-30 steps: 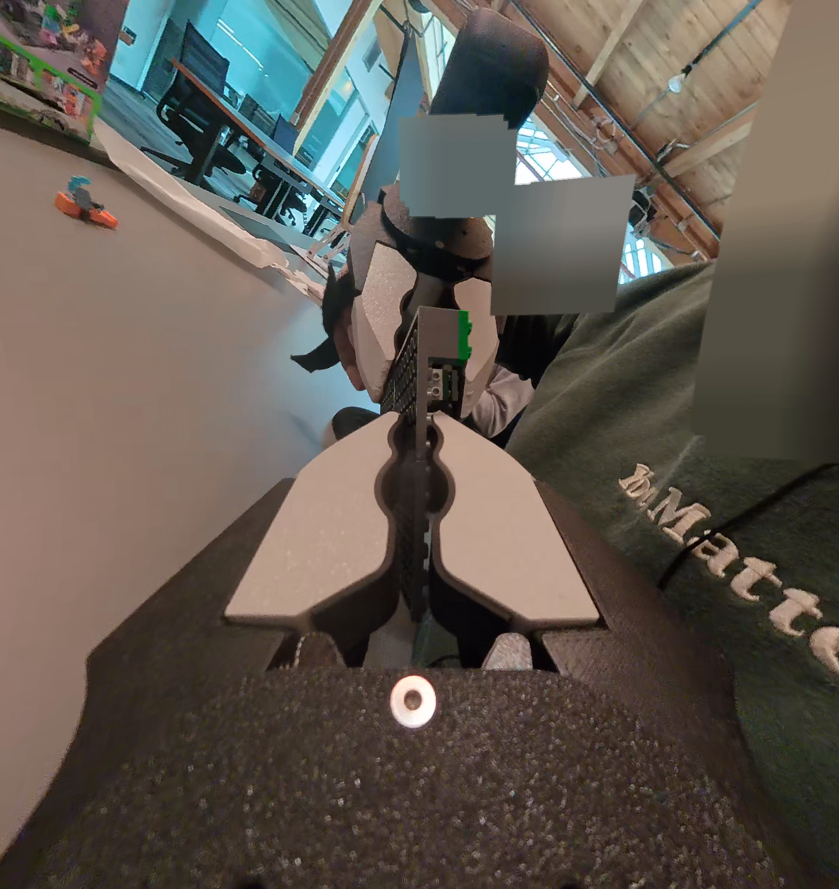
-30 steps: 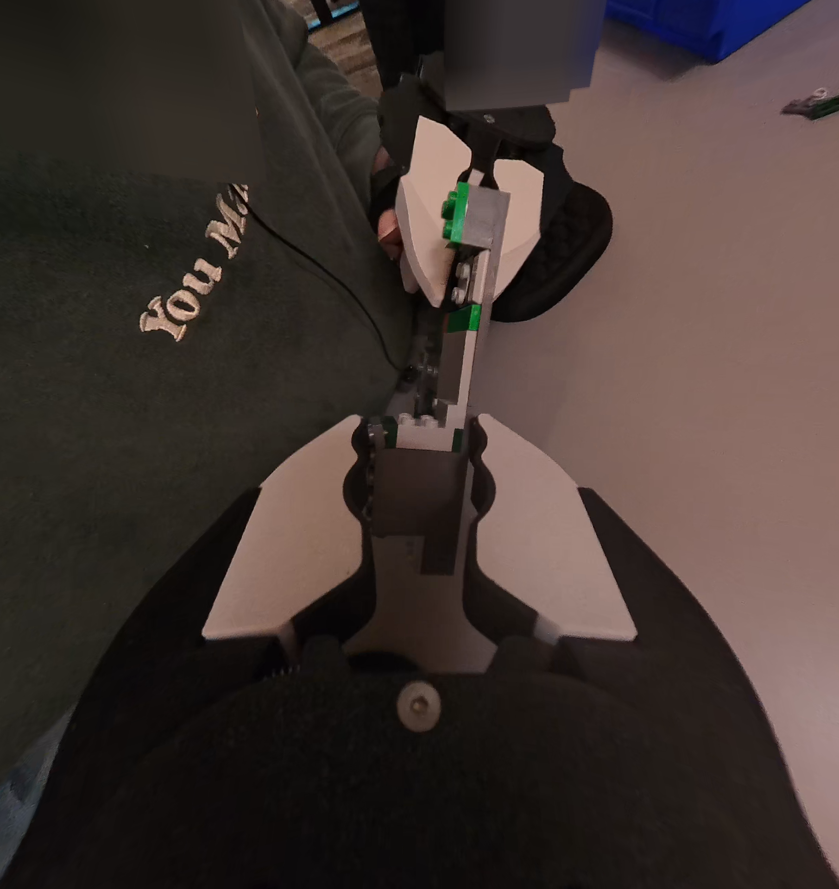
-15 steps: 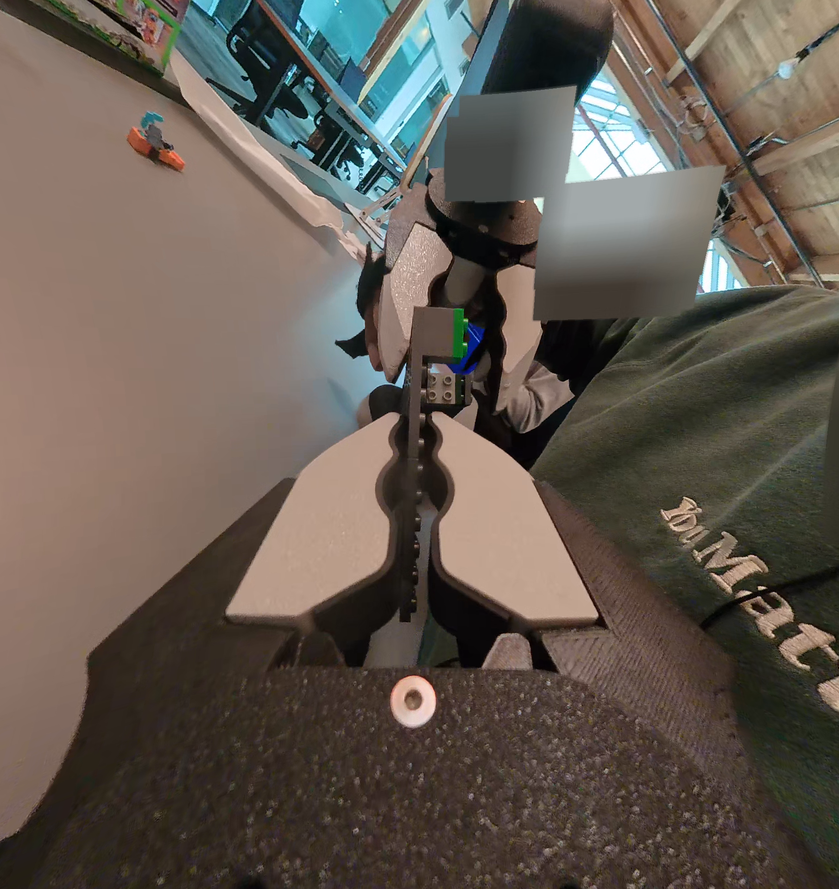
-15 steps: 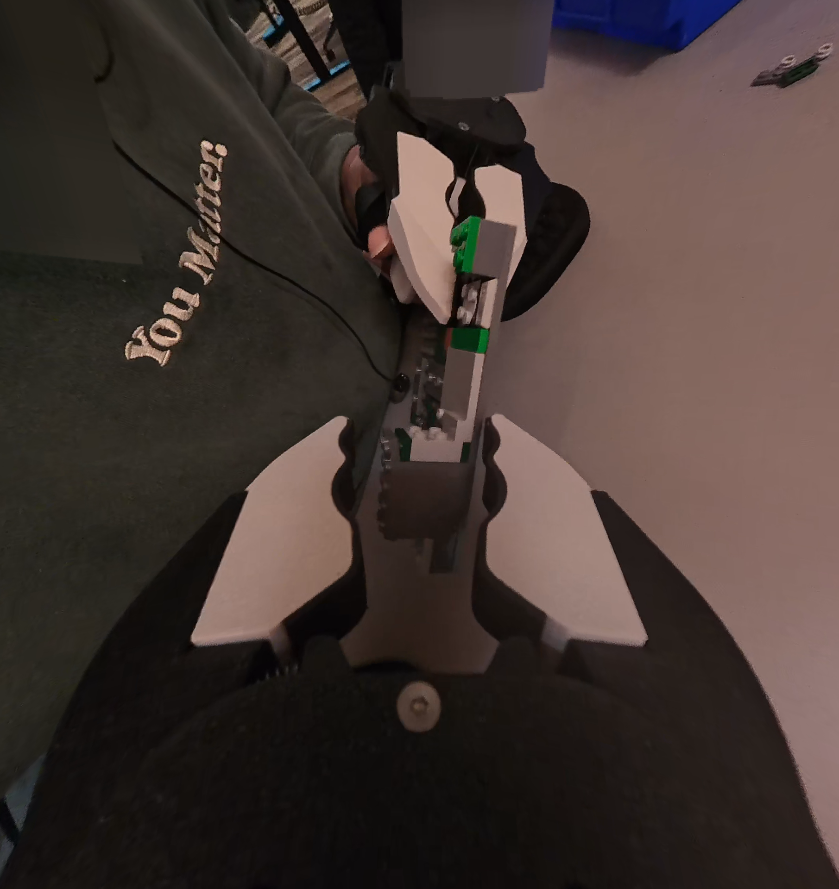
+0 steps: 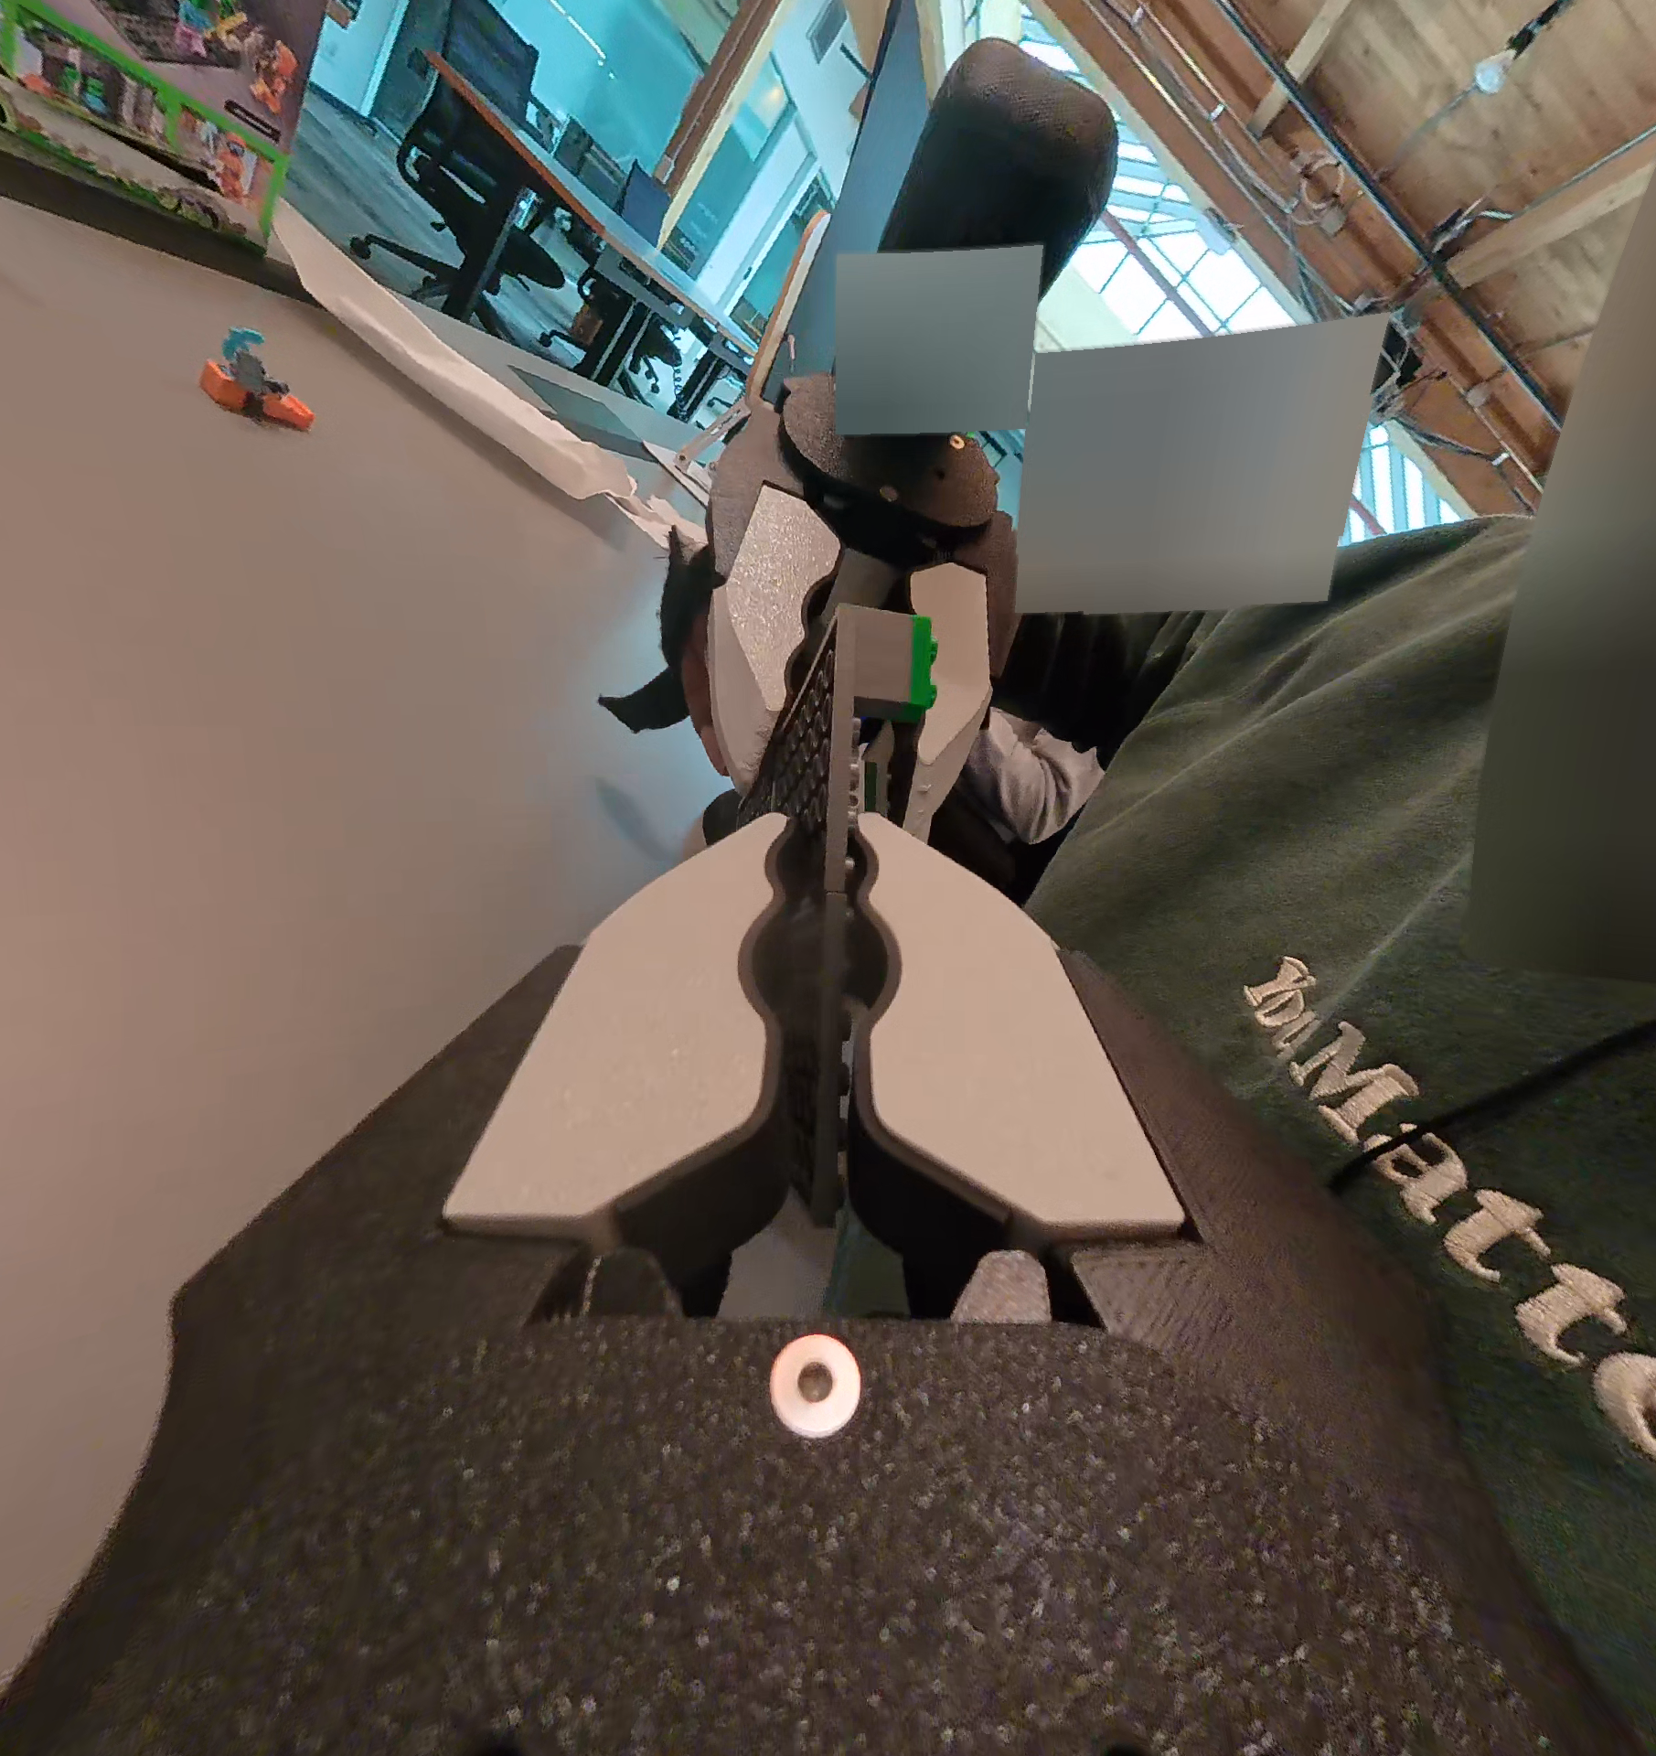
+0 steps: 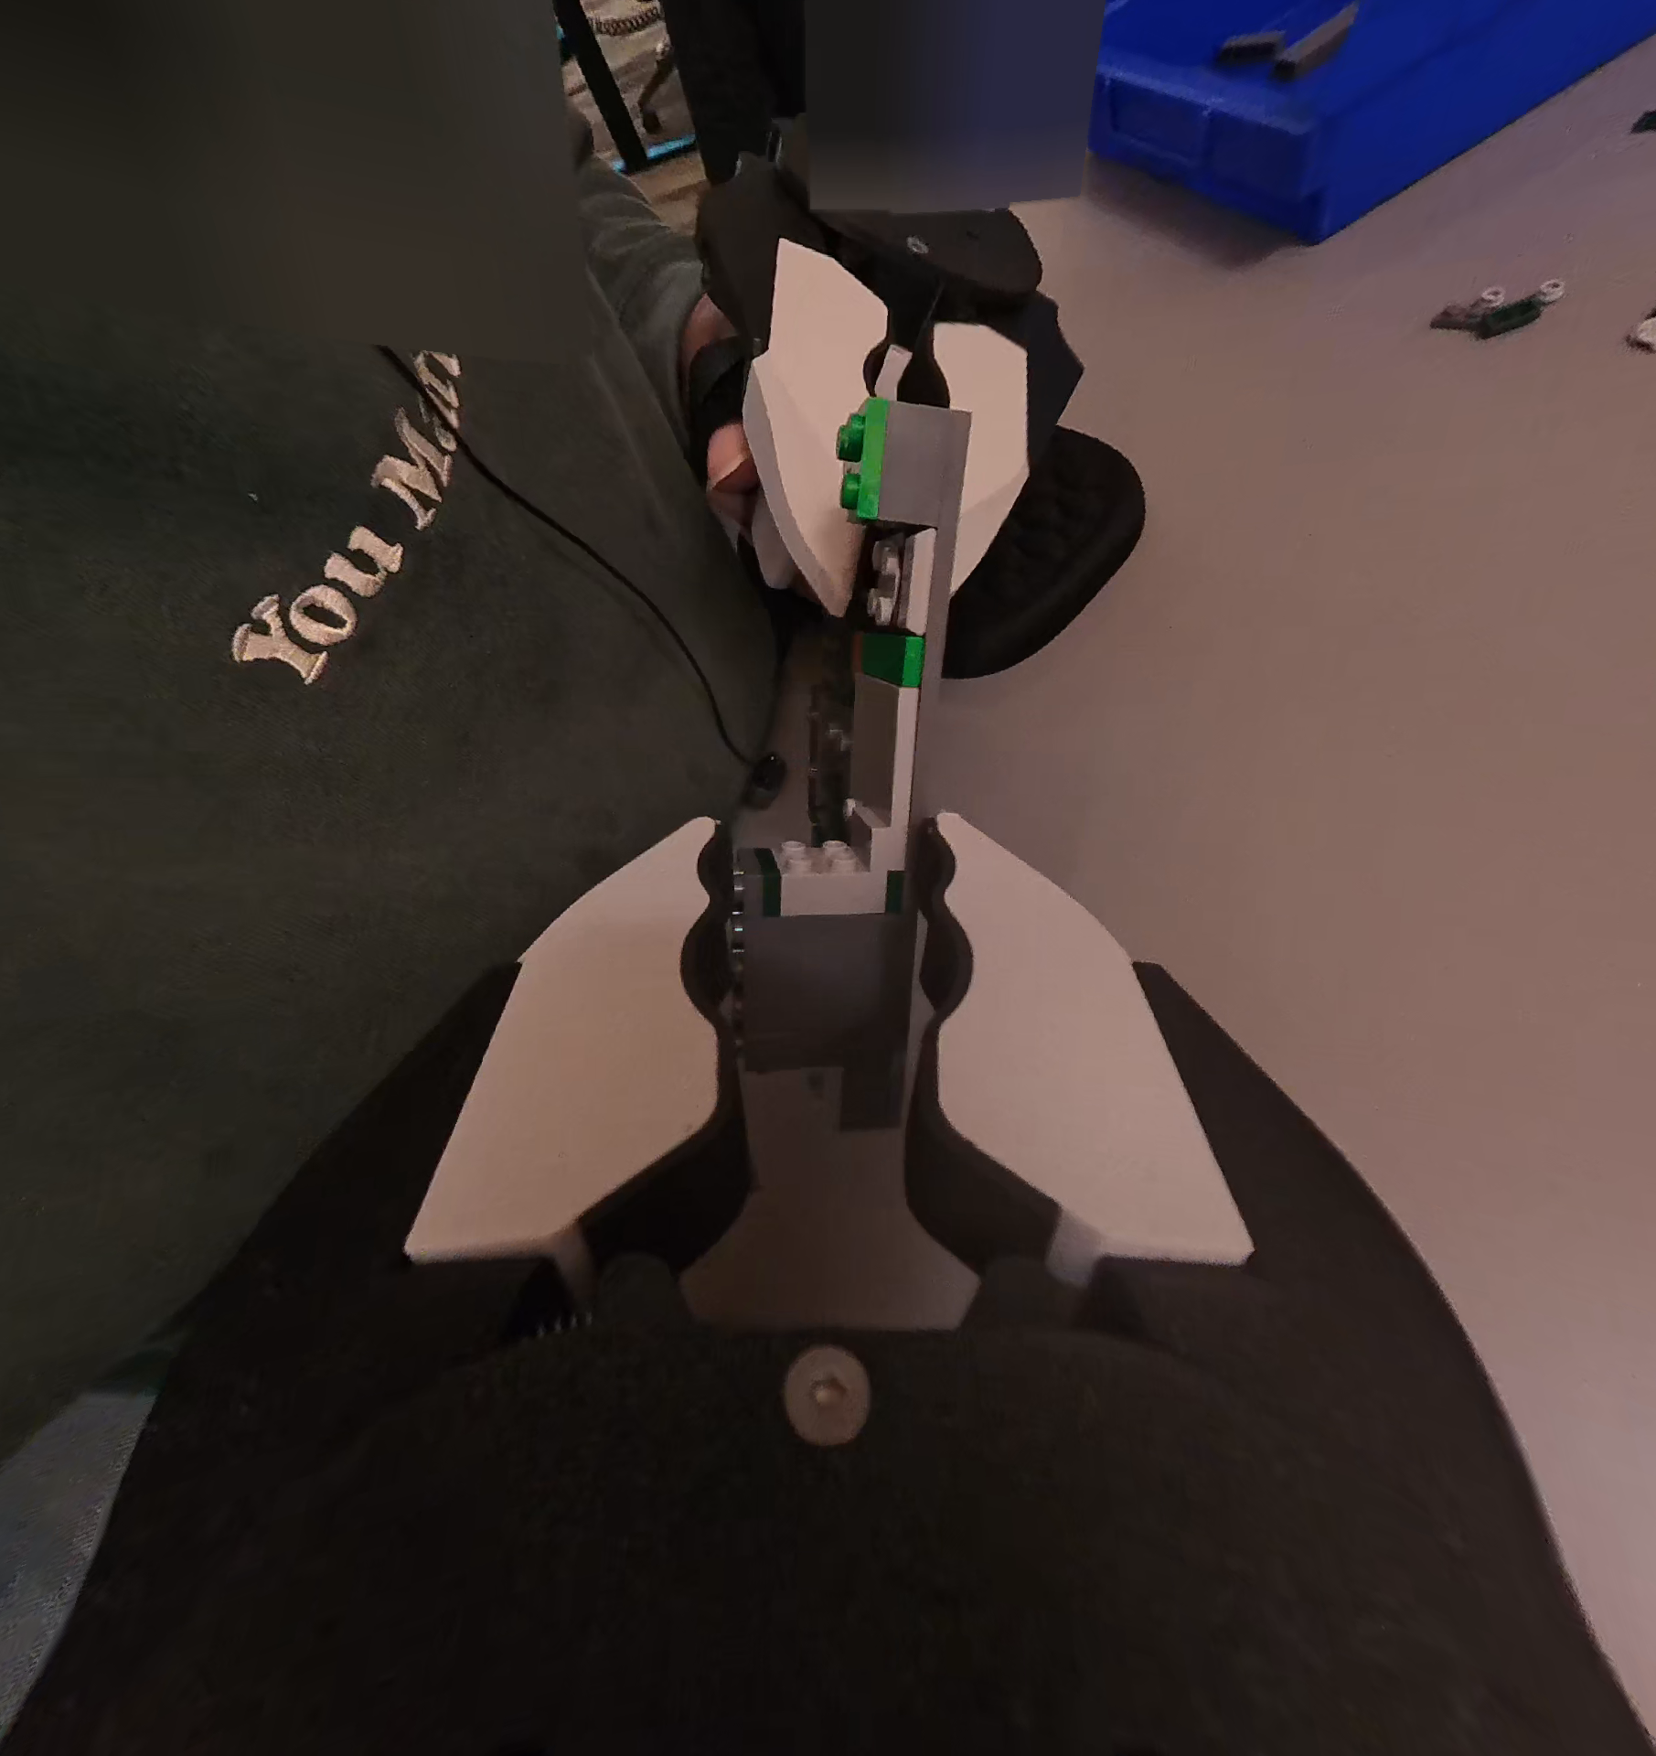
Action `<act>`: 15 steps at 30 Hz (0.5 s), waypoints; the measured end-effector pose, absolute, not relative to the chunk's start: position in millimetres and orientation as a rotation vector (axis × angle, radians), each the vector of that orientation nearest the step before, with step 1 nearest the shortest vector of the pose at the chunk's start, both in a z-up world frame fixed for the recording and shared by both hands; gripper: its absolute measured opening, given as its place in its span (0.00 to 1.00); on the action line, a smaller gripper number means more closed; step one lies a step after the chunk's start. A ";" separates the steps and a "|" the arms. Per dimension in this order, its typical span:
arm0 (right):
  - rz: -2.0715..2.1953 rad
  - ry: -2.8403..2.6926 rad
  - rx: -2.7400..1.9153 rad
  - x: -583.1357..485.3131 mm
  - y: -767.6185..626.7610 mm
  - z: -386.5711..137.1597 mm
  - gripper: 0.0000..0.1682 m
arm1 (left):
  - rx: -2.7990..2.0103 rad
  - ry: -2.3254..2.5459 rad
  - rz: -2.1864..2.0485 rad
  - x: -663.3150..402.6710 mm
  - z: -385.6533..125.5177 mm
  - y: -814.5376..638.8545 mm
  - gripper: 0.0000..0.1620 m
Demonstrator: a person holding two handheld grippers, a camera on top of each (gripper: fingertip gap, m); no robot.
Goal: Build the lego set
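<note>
Left wrist view: the left gripper (image 5: 828,846) has its two pale fingers (image 5: 634,1036) pressed together on the thin edge of the grey baseplate (image 5: 809,751) of the lego build, which is held in the air, edge-on to the camera, above the grey table (image 5: 235,713). At the plate's far end sit a grey block (image 5: 876,656) and a green plate (image 5: 921,660), and there the right gripper (image 5: 862,656) meets the build from the opposite side. A small orange lego piece (image 5: 254,394) lies near the table's far left edge, with the set's box (image 5: 130,104) standing at that edge.

Right wrist view: the right gripper (image 6: 828,846) is clamped on the near end of the lego build (image 6: 885,722), its fingers (image 6: 558,1093) set on either side of a grey-and-white stack. The build runs away to the left gripper (image 6: 900,399), which pinches the far end. Loose pieces (image 6: 1508,314) lie near the table's (image 6: 1375,855) far right edge, beside a blue bin (image 6: 1356,124).

With both ends gripped, the step looks like pressing or reseating bricks along the build. It will go best if both grips stay square to the plate and push straight along the studs, since a thin plate may bow or pop bricks loose under any twist.
</note>
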State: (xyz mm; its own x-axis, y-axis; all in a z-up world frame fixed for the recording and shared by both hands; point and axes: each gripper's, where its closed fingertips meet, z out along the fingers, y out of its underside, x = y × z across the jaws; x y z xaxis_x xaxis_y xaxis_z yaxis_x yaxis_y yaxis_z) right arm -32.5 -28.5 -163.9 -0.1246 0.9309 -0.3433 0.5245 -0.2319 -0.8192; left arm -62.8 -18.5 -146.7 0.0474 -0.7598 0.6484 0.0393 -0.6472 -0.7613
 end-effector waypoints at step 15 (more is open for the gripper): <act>1.027 -1.595 -1.746 -30.7 -12.4 -163.0 0.28 | -1.674 0.502 -1.749 -73.2 -157.2 4.5 0.04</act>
State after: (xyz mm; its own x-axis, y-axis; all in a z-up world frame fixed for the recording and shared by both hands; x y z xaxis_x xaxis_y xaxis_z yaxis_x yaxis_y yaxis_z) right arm -30.7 -12.4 -163.0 0.0006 0.9859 -0.1673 0.5603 -0.1389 -0.8166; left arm -73.2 4.5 -157.2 0.0332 -0.6842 0.7286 0.1933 -0.7108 -0.6763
